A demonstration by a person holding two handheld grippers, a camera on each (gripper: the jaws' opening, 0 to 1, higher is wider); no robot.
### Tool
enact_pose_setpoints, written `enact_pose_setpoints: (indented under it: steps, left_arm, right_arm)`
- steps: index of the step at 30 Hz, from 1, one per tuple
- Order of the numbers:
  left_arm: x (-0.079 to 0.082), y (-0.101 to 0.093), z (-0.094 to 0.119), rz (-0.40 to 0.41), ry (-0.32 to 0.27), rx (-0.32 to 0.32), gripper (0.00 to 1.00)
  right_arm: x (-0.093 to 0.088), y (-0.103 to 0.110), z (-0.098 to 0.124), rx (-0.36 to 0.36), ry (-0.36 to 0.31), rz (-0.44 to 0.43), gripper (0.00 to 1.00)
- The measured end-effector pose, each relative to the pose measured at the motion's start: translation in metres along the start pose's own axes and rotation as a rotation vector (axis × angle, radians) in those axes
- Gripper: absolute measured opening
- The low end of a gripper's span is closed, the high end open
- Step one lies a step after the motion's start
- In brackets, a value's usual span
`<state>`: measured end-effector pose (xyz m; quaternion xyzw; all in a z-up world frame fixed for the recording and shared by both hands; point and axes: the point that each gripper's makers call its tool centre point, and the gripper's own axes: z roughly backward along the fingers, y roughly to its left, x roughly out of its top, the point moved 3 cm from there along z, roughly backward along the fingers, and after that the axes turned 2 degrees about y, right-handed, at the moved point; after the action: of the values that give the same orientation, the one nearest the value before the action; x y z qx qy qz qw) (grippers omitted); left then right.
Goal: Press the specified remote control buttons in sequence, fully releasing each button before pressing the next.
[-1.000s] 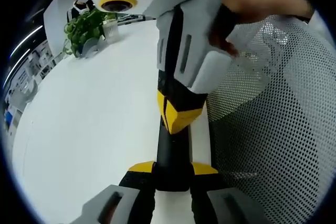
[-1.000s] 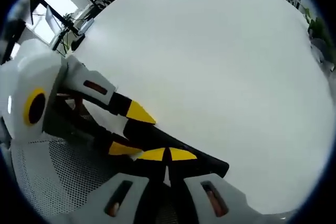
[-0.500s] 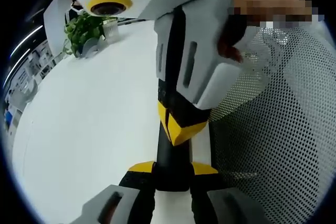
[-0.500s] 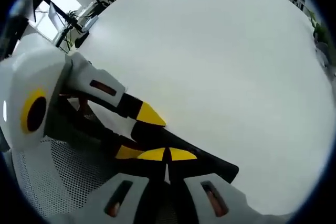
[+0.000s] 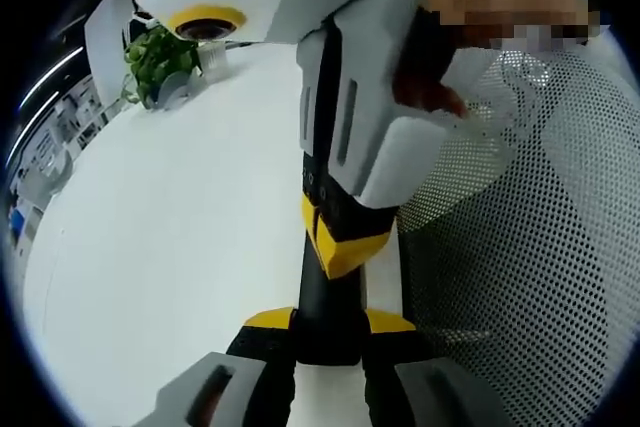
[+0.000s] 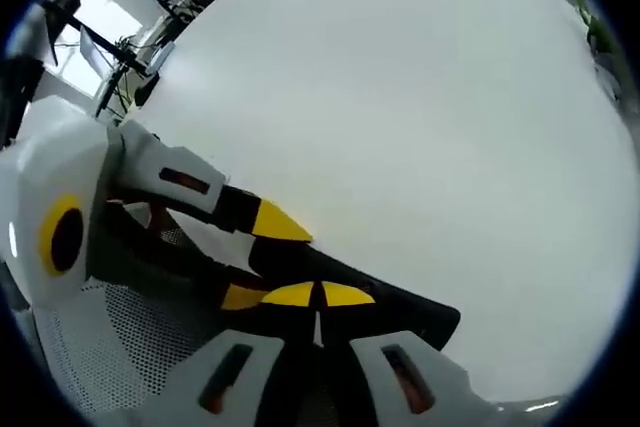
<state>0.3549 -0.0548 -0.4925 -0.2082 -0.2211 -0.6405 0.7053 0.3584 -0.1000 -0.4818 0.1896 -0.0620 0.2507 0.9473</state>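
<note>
Remote control lay at bench edge, beside mesh chair. Left claw pinched remote's near end. Right claw was pressed together, tips down on remote: press step, likely. Next: lift fully clear before next button.

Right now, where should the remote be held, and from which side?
By its near end, across the narrow sides, coming in along its length: the remote is a slim bar, and the left gripper there leaves the face free.
</note>
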Motion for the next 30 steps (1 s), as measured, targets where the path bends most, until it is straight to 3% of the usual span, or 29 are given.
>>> enact_pose_setpoints:
  steps: [2,4,8,12,14,16,18,22,23,26,30]
  left_arm:
    - [0.001,0.000,-0.001,0.046,0.017,0.015,0.24]
    - [0.002,0.000,-0.001,0.026,0.030,0.017,0.24]
    - [0.001,0.000,-0.001,0.013,0.037,0.015,0.24]
    - [0.003,0.001,-0.001,0.013,0.054,0.014,0.24]
    - [0.003,0.001,-0.001,0.020,0.058,0.014,0.24]
    - [0.003,0.001,-0.001,0.021,0.062,0.014,0.24]
    - [0.003,0.001,-0.001,0.013,0.065,0.012,0.23]
    - [0.002,0.001,0.000,0.007,0.064,0.008,0.23]
    - [0.002,0.001,0.000,0.006,0.062,0.010,0.23]
    - [0.001,0.001,0.003,-0.048,0.074,0.032,0.23]
    - [-0.002,0.006,0.007,-0.037,0.084,0.030,0.23]
  right_arm:
    - [0.002,0.000,0.005,-0.004,-0.009,-0.005,0.00]
    - [0.014,0.001,0.013,0.016,-0.128,-0.048,0.00]
    - [0.021,-0.001,0.033,0.017,-0.204,-0.039,0.00]
    - [0.028,0.006,0.062,0.054,-0.348,-0.033,0.00]
    - [0.032,0.007,0.082,0.038,-0.460,-0.021,0.00]
    - [0.033,0.011,0.101,0.047,-0.564,0.000,0.06]
    - [0.032,0.009,0.117,0.012,-0.650,0.033,0.13]
    - [0.025,0.007,0.144,-0.017,-0.746,0.057,0.23]
    - [0.025,0.007,0.155,-0.028,-0.799,0.067,0.29]
    - [0.021,0.004,0.173,-0.081,-0.867,0.088,0.51]
    - [0.007,-0.014,0.185,-0.224,-0.879,0.086,0.60]
